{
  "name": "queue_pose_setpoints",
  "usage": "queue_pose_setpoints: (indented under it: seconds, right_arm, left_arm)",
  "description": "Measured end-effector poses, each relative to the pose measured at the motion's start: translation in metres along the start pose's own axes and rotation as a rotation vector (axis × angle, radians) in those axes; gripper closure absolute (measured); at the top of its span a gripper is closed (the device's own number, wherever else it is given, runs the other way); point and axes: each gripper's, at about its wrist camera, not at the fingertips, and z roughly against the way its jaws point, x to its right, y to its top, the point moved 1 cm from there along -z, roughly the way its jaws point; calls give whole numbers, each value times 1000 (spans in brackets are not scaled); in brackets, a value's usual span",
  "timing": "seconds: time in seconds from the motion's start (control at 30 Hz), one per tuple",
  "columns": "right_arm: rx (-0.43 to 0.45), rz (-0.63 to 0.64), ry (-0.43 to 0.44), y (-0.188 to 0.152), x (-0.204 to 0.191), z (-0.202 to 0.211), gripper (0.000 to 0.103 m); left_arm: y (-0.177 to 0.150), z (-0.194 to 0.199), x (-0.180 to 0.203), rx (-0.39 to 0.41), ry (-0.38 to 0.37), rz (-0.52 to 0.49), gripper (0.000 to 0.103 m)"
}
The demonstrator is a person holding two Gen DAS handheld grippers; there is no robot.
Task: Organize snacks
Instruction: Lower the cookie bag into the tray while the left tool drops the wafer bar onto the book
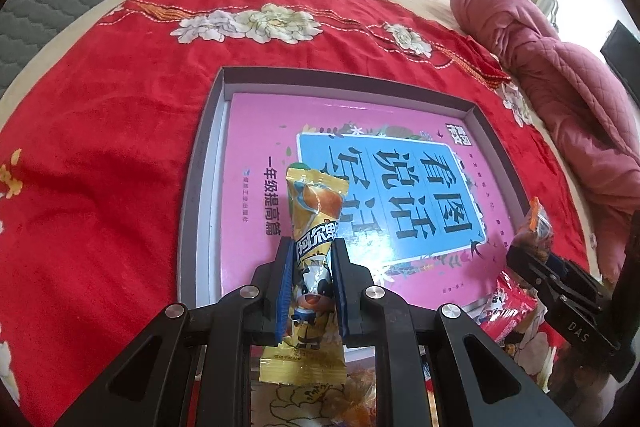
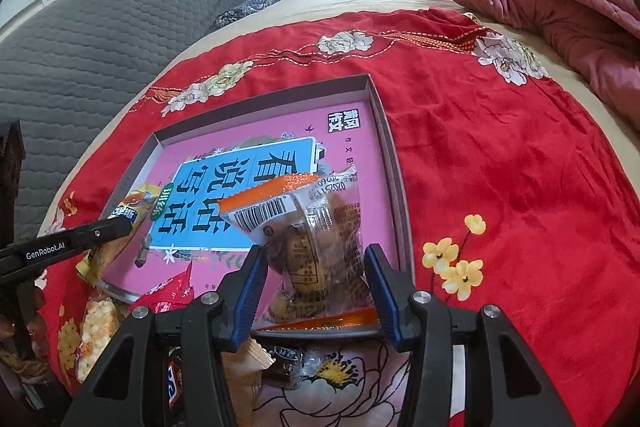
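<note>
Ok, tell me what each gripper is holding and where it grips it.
The left gripper pinches the yellow snack stick around its middle. The right gripper clamps the clear orange-edged snack packet by its lower sides.

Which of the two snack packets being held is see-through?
The orange-edged packet in the right gripper: its clear film shows brown pieces inside. The yellow packet in the left gripper is opaque, with a cartoon cow.

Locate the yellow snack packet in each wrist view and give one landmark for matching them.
Left wrist: the yellow snack packet stands bottom centre, clamped in the left tongs.
Right wrist: it shows at the left edge, behind the left tongs' black finger.
Shared landmark: the pink book in the shallow grey box.
</note>
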Motion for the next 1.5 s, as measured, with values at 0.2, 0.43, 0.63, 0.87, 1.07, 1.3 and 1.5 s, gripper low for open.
queue_pose_setpoints:
  seconds: [0.2, 0.43, 0.63, 0.87, 1.07, 1.3, 1.5]
  right_arm:
    - [-5, 44, -36, -1, -5, -2, 53]
    - [-6, 64, -49, -1, -8, -2, 53]
    - [-5, 50, -38, 0, -7, -2, 53]
    - [2, 35, -27, 1, -4, 0, 52]
    - [7, 28, -19, 2, -3, 2, 51]
    - [7, 16, -9, 3, -1, 3, 51]
    - [16, 13, -11, 4, -1, 4, 50]
  left_arm:
    - [-1, -4, 2, -13, -6, -3, 84]
    - [-3, -5, 2, -22, -12, -8, 84]
    - [-3, -4, 2, -23, -14, -10, 75]
    - [-4, -2, -1, -25, -16, 2, 65]
    - [-5, 1, -6, -11, 37, -19, 64]
    - [1, -3, -11, 10, 110, -64, 64]
    - [11, -7, -17, 19, 130, -58, 64]
